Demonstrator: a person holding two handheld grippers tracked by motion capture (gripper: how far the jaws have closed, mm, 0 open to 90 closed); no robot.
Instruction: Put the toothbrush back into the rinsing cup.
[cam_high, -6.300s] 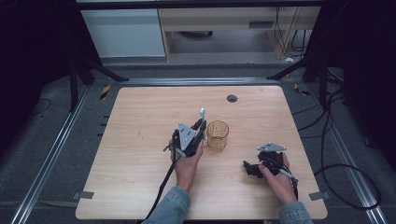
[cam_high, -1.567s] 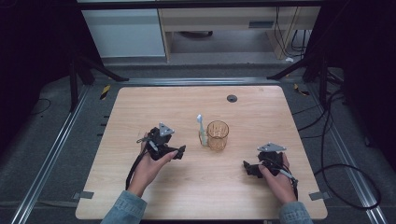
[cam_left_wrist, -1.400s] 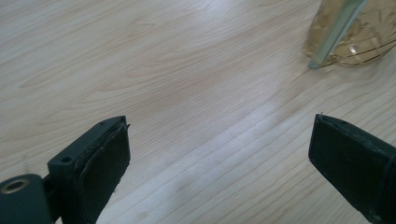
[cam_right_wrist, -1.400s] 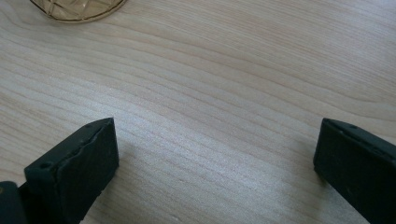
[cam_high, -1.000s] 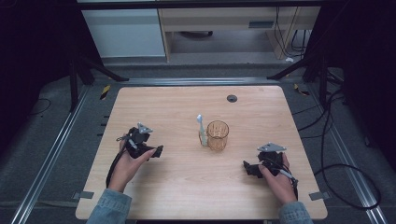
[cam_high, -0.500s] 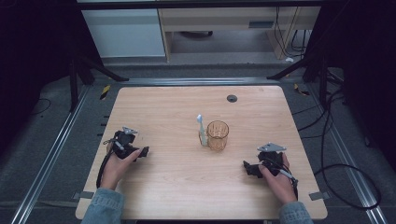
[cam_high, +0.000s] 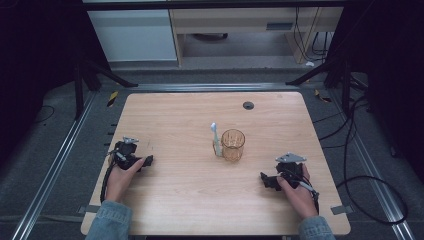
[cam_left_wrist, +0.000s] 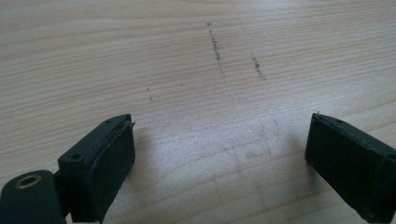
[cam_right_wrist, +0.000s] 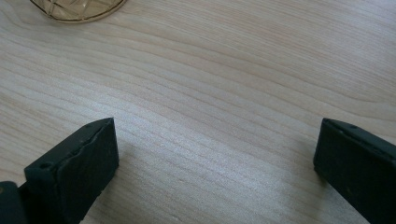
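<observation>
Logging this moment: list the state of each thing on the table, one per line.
Toothbrush: upright, leaning against the cup's outside, head up.
Amber glass cup: upright, nothing visible inside.
Left gripper: jaws open, holding nothing, low over the table.
Right gripper: jaws open, holding nothing, low over the table.

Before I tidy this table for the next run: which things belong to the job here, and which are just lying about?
Part of the job:
- toothbrush, leaning against the cup
- amber glass cup
- left gripper, open and holding nothing
- right gripper, open and holding nothing

Just lying about:
- small dark round disc near the table's far edge
</observation>
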